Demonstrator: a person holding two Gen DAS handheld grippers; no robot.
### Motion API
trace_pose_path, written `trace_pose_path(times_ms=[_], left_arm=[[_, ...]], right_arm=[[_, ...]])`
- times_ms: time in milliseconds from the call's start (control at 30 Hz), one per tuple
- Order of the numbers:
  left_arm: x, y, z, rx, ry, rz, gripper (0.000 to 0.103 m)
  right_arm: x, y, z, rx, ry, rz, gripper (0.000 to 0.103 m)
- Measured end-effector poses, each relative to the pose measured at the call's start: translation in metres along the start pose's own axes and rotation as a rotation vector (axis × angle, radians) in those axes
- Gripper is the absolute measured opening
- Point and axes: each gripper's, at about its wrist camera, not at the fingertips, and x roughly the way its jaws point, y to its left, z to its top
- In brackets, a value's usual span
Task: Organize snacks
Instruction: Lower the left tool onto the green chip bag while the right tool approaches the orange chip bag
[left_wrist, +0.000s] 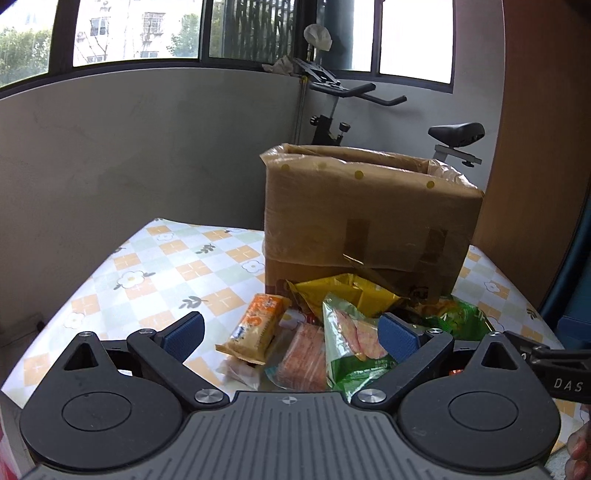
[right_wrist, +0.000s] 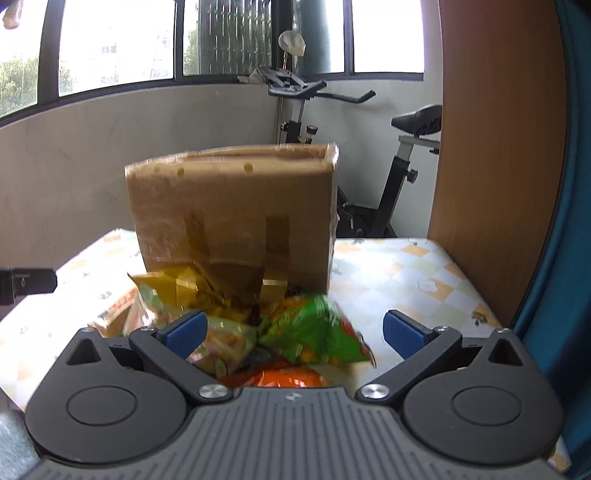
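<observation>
Since the snacks heaped on the desk (left_wrist: 155, 266) against the front of the cardboard box (left_wrist: 369, 221) are thin, crinkly film packets, I judge them light, soft and slippery, their contents apt to crush under a hard squeeze. The left claw (left_wrist: 291, 330) hangs spread and empty over the orange biscuit packet (left_wrist: 256, 326) and the green packet (left_wrist: 351, 343); the right claw (right_wrist: 293, 330) is likewise spread and empty above a green bag (right_wrist: 314, 332). A flat packet is best pinched across its narrow body, a puffy bag by its crimped end seam.
</observation>
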Motion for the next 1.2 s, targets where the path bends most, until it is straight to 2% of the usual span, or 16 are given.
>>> trace_pose_path(times_ms=[300, 600, 767, 933, 1200], left_arm=[[0.034, -0.007, -0.032, -0.005, 0.078, -0.074, 0.097], [0.049, -0.019, -0.040, 0.012, 0.065, -0.112, 0.097], [0.055, -0.017, -0.045, -0.011, 0.093, -0.130, 0.097], [0.059, -0.020, -0.048, -0.006, 0.107, -0.147, 0.097], [0.065, -0.023, -0.051, -0.002, 0.117, -0.154, 0.097]], right_arm=[[0.026, 0.002, -0.043, -0.092, 0.086, 0.026, 0.100], [0.034, 0.008, -0.055, -0.134, 0.123, 0.052, 0.100], [0.032, 0.014, -0.058, -0.214, 0.116, 0.037, 0.100], [0.040, 0.019, -0.067, -0.270, 0.154, 0.027, 0.097], [0.063, 0.015, -0.070, -0.290, 0.148, 0.001, 0.092]])
